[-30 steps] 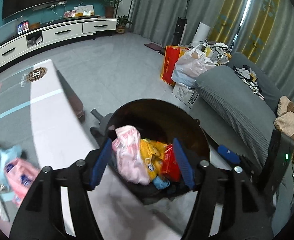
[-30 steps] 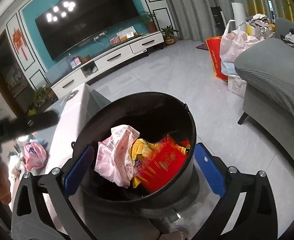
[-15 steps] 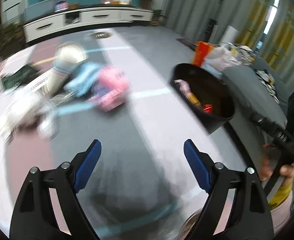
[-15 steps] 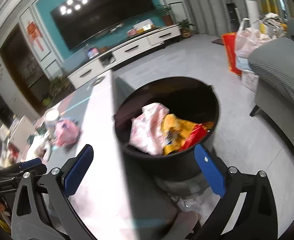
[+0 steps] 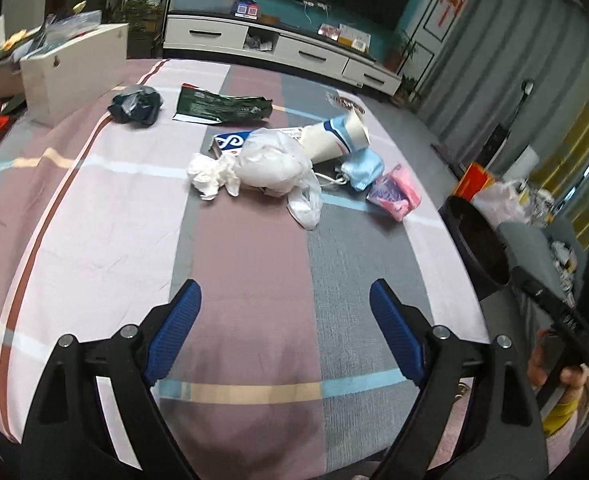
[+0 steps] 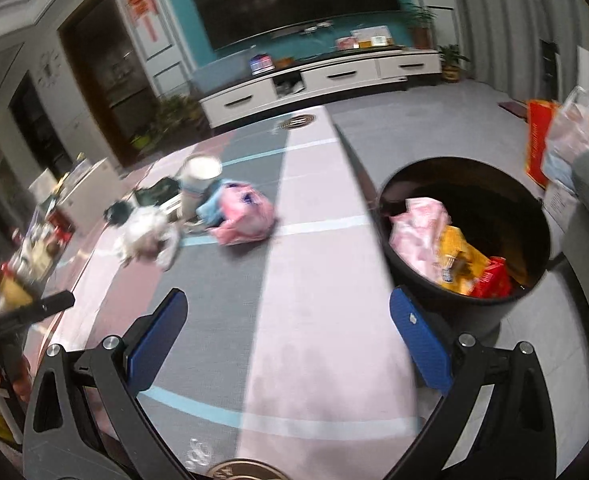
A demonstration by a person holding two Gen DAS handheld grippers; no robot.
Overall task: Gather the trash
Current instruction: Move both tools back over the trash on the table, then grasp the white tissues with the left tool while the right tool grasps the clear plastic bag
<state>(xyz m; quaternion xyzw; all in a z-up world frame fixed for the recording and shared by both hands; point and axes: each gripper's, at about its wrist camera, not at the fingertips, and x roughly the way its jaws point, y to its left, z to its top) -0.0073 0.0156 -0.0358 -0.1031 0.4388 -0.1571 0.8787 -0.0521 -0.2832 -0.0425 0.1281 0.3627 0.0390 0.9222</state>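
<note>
Currently we hold both grippers spread wide over the striped counter point(image 5: 254, 264), left gripper point(image 5: 282, 328) and right gripper point(image 6: 290, 340) with nothing between the fingers. Trash pile point(image 5: 270, 164) sits mid-counter; black bin point(image 6: 466, 312) stands just beside the counter's edge, partly filled with wrappers point(image 6: 450, 248).

Striped cloth point(image 5: 254, 264) bare ahead of my fingers; trash pile point(image 5: 278, 164) beyond blocks; black bin point(image 6: 466, 240) right, half-full.
</note>
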